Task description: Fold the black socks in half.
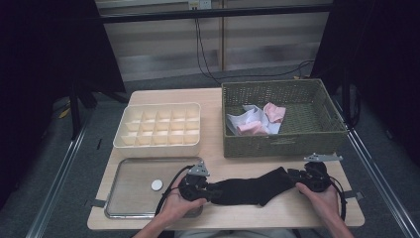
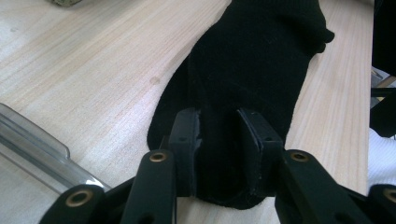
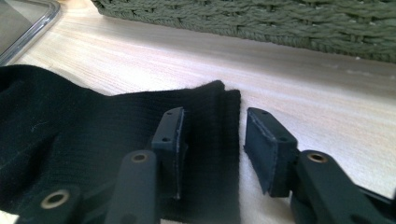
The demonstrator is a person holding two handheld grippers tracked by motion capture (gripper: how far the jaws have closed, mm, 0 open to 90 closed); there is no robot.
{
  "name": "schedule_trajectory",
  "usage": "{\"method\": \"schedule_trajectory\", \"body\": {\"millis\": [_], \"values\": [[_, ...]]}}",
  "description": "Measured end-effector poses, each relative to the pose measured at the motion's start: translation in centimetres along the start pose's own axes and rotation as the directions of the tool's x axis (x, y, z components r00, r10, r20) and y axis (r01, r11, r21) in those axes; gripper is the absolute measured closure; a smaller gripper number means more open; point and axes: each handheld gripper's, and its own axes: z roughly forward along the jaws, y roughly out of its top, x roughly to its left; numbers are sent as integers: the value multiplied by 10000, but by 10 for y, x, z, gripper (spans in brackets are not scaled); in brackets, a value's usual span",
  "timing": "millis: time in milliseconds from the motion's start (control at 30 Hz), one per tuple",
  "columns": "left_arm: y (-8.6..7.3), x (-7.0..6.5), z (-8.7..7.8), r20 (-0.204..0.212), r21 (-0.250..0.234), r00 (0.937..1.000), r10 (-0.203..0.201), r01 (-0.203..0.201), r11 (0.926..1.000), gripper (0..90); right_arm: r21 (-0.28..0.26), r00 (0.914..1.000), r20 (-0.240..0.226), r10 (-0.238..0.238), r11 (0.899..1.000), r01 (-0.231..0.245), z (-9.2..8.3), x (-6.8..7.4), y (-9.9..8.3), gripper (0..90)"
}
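A black sock (image 1: 252, 191) lies flat on the wooden table near its front edge, stretched between both hand-held grippers. My left gripper (image 1: 210, 191) is at the sock's left end. In the left gripper view the sock (image 2: 252, 60) runs away from the left gripper (image 2: 218, 140), whose jaws stand apart with the sock's end lying loose between the pads. My right gripper (image 1: 297, 179) is at the other end. In the right gripper view the right gripper (image 3: 212, 144) is open, and the edge of the sock (image 3: 70, 140) lies between the pads with a gap to one pad.
A green wicker basket (image 1: 282, 144) with pink and white cloths (image 1: 257, 121) stands behind the sock at the right. A cream divided box (image 1: 158, 126) sits at the back left. In front of it is a metal tray (image 1: 133, 198) holding a small white disc (image 1: 156, 185).
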Motion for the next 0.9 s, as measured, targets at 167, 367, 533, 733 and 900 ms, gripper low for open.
{"method": "schedule_trajectory", "body": {"millis": [167,367,533,733,900], "values": [[0,0,0,-22,-26,9999,135,-135,9999,652,-281,9990,158,-424,9987,428,2,2,-3,612],[-1,1,0,74,-94,9999,-120,121,9999,640,-150,9990,384,-226,9996,232,2,6,-3,695],[-1,2,0,83,-81,9999,-81,82,9999,638,69,9998,83,174,9998,-175,1,4,0,784],[-1,2,0,98,-47,9997,-204,205,9998,637,-196,9986,-289,443,9988,-448,-3,2,2,810],[0,1,-1,-53,10,9999,-125,125,9999,636,-540,9970,-608,481,9972,-514,-8,4,3,812]]}}
